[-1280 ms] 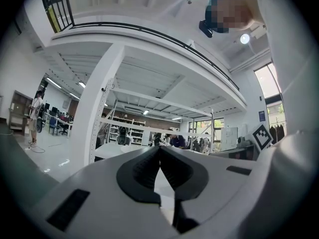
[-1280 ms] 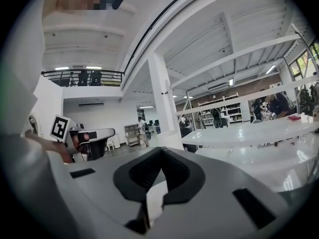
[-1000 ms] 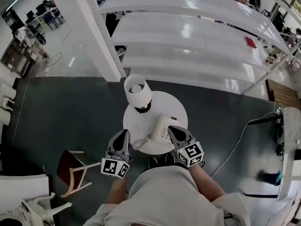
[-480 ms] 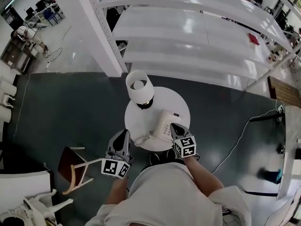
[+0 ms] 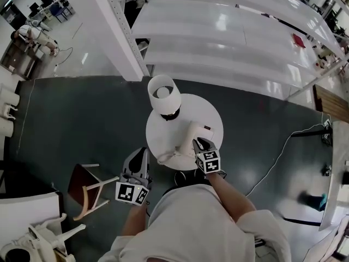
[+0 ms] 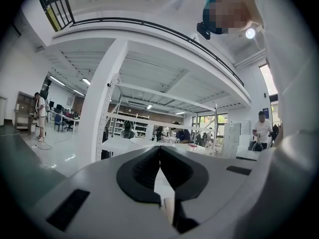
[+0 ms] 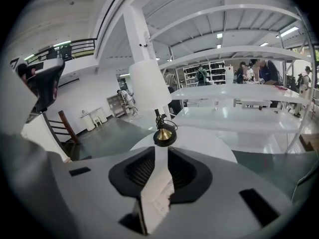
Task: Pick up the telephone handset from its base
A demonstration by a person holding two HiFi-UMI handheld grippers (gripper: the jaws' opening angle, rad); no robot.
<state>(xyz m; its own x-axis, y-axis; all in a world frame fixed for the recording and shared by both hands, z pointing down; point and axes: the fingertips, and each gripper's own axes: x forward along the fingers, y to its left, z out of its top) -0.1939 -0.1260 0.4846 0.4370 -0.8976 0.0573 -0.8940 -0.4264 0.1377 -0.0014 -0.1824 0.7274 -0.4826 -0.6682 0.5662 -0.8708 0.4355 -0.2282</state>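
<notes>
A white telephone [image 5: 190, 136] lies on the small round white table [image 5: 163, 134], its handset resting on the base and its coiled cord [image 5: 166, 156] trailing to the table's front edge. My right gripper [image 5: 200, 142] hangs over the phone's near end, tilted down. Its jaws have just been opening and stand a narrow gap apart. In the right gripper view the phone's keypad face [image 7: 158, 197] shows through that gap below my right gripper [image 7: 160, 152], not gripped. My left gripper [image 5: 143, 152] stays off the table's front left, pointing level, its jaws [image 6: 159, 148] meeting at the tips and empty.
A table lamp [image 5: 163, 95] with a white shade and brass foot [image 7: 164, 135] stands at the table's far side. A wooden chair [image 5: 87, 188] is on the dark floor to the left. Long white shelf tables [image 5: 229, 42] run behind.
My right gripper has sunk toward the telephone and tipped downward, looking smaller in the head view. My left gripper has stayed put.
</notes>
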